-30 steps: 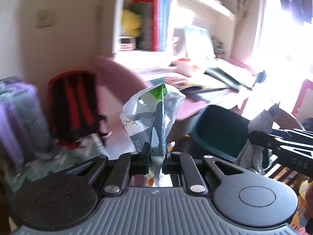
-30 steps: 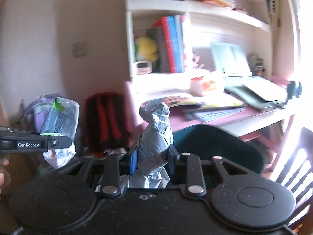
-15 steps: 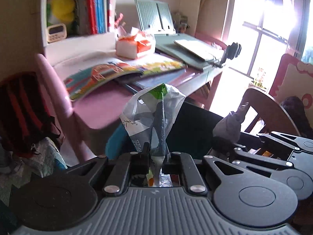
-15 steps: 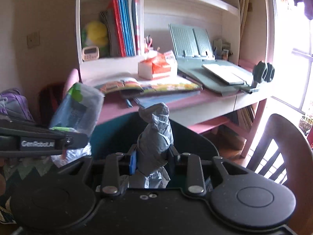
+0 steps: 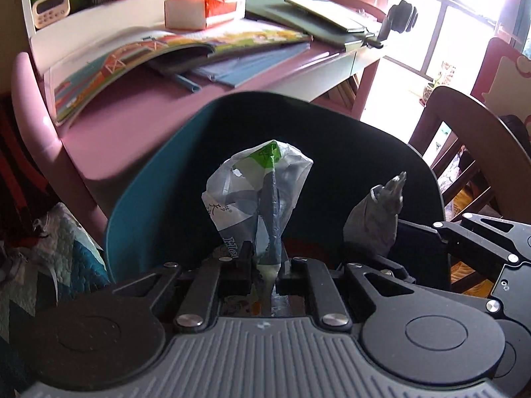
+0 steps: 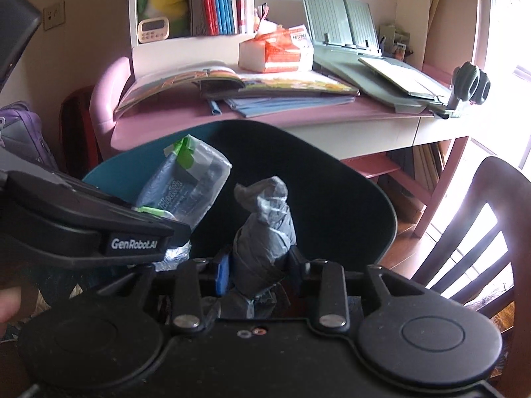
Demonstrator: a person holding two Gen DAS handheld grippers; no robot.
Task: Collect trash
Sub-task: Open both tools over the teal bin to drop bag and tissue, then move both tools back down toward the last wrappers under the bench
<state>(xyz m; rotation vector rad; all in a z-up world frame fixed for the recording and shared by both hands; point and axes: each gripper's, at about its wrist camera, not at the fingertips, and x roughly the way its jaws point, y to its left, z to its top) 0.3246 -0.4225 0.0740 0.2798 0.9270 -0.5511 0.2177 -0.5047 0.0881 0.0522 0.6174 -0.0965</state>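
A dark bin with a teal outside (image 5: 146, 205) gapes below both grippers. My left gripper (image 5: 265, 258) pinches the thin lower end of a clear plastic wrapper with a green label (image 5: 245, 192) and holds it upright over the bin's mouth. Its jaws are starting to open, with the wrapper still between them. In the right wrist view, my right gripper (image 6: 259, 265) holds a crumpled grey plastic wad (image 6: 265, 219) over the same bin (image 6: 332, 199). Its jaws are opening too, but the wad still fills the gap. The two grippers sit side by side, left one at left.
Behind the bin is a pink desk (image 6: 298, 116) with open books, a blue folder and an orange-and-white tissue box (image 6: 275, 49). A wooden chair (image 6: 481, 232) stands at the right. At the left are a red-and-black backpack (image 5: 20, 172) and a quilt (image 5: 56, 258).
Both grippers have come forward and down over the bin, which now fills the middle of both views. The right jaws stand slightly wider around the grey wad.
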